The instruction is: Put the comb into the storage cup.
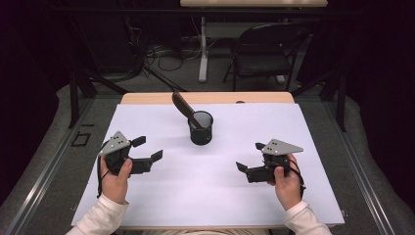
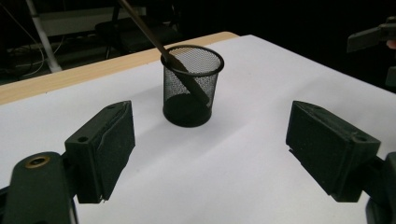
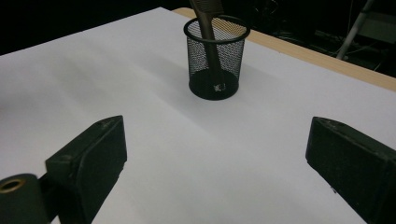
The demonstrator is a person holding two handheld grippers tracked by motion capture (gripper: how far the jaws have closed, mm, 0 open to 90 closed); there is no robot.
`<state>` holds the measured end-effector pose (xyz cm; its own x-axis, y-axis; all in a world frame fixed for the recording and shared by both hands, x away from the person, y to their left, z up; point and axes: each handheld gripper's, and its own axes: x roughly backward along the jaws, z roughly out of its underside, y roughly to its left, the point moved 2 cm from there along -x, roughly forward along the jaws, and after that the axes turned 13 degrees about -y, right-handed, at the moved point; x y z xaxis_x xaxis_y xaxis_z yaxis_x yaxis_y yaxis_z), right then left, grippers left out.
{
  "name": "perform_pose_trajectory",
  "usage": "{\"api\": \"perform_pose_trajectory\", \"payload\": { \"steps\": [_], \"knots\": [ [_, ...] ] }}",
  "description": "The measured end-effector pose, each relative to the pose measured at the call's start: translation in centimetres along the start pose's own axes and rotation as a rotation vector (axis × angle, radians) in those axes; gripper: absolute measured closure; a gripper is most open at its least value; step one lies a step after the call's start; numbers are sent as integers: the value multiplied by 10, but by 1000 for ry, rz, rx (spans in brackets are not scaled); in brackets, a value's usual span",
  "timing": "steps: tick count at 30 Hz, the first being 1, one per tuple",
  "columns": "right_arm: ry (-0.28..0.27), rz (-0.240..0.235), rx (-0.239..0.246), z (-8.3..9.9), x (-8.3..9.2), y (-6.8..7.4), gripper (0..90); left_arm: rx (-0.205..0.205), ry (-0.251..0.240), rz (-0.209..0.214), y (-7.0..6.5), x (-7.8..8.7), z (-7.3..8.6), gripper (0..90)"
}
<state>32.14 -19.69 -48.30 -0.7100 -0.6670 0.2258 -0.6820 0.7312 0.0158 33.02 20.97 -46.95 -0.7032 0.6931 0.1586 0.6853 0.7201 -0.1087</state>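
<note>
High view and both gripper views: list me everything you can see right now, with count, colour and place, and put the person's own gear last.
Mesh cup: one, black, upright on the white sheet, toward the far middle.
Comb: one, dark brown, standing tilted in the mesh cup, leaning on its rim toward the far left.
White sheet: one, white, covering most of the table.
Table: one, light wood, bare strip along the far edge.
Folding chair: one, black, on the floor beyond the table.
Left gripper: one, black with grey plate, near left over the sheet, jaws open, nothing between them.
Right gripper: one, black with grey plate, near right, jaws open, nothing between them.
Hands: two, white sleeves, one on each gripper.
</note>
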Motion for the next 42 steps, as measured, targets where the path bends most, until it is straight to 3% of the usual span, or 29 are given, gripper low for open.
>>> {"api": "perform_pose_trajectory", "payload": {
  "steps": [18,27,42],
  "knots": [
    [1,80,-39,34,18,-18,51,31,-32,-12,13,13,41,160],
    [-4,109,-50,41,22,-25,51,50,-57,-25,22,17,49,160],
    [-2,150,-71,55,25,-37,51,31,-41,-25,26,16,57,160]
  ]
}}
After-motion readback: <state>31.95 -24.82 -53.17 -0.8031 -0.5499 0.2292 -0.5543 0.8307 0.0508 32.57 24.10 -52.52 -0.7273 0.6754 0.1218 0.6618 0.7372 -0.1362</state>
